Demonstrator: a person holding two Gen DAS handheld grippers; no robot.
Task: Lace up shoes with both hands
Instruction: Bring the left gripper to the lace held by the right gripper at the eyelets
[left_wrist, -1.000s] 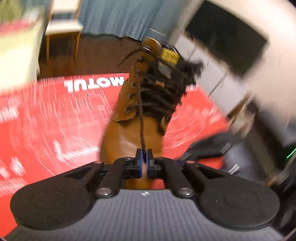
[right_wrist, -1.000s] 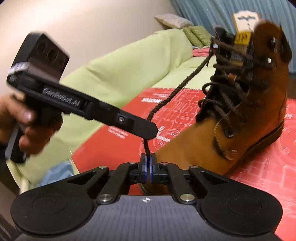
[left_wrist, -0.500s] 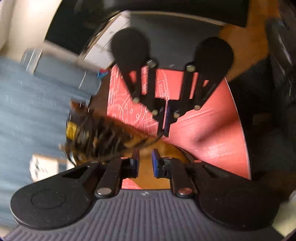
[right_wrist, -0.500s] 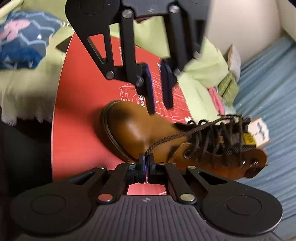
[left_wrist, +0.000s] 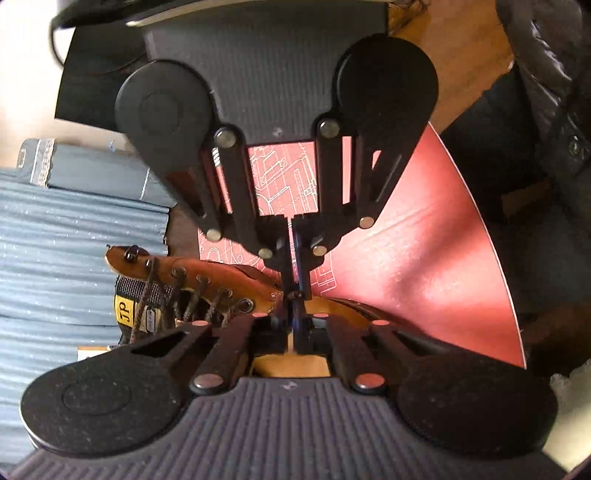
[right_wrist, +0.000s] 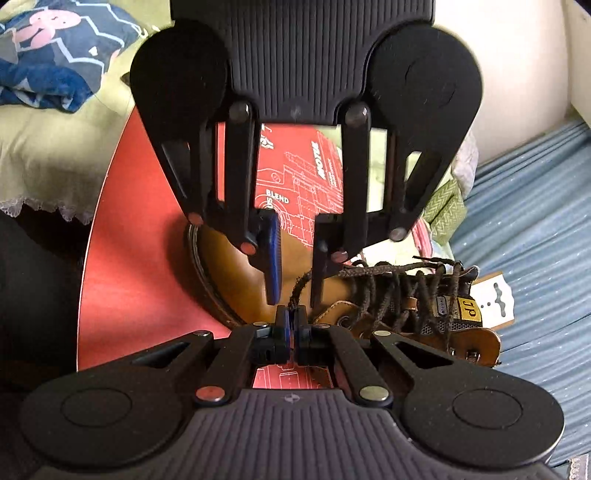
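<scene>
A red mat (right_wrist: 140, 266) with white drawings is lying flat. A green sheet (right_wrist: 48, 155) is sitting beside it, and a blue patterned cloth (right_wrist: 55, 59) is lying on the sheet. A blue ribbed cover (left_wrist: 74, 258) is showing nearby. A dark jacket (left_wrist: 546, 129) is sitting past the mat.

Each wrist camera looks steeply down along its fingers, facing the other closely; both share the boot (left_wrist: 221, 284) on the red mat (right_wrist: 122, 258).

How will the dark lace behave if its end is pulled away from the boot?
Probably floppy: the lace bends limply from the right gripper, shut on its end, to the boot. Its frayed, braided surface likely grips rather than slips. The thick-soled boot looks heavy enough to resist a gentle pull.
</scene>
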